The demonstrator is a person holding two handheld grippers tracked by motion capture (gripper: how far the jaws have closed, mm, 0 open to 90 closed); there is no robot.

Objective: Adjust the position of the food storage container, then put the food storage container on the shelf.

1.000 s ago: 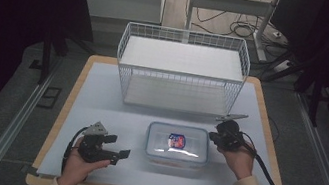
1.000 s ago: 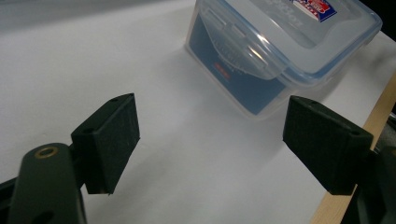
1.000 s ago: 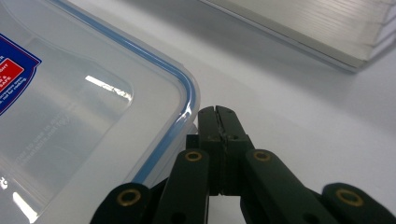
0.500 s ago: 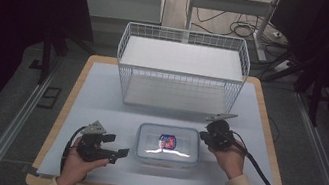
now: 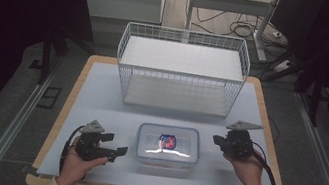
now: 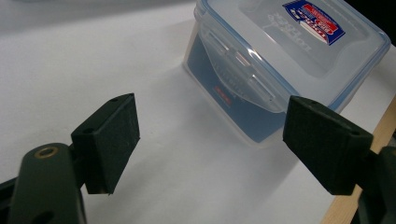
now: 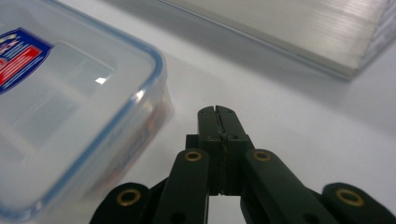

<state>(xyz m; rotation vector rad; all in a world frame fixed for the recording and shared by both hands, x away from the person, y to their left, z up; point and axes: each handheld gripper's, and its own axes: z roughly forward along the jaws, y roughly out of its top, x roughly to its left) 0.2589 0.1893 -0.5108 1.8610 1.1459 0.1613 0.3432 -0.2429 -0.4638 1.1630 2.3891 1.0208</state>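
the right gripper is clenched empty beside the clear rectangular plastic lidded container; the left gripper view shows released jaws facing its side latch.

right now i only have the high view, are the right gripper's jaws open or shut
Observer: The right gripper is shut, pads pressed together with nothing between them.
Operator: is it touching the box
Observer: No, the container lies beside it, with bare table between.
Operator: and the left one
Observer: The left gripper is wide open, facing the container's latch flap, not touching it.
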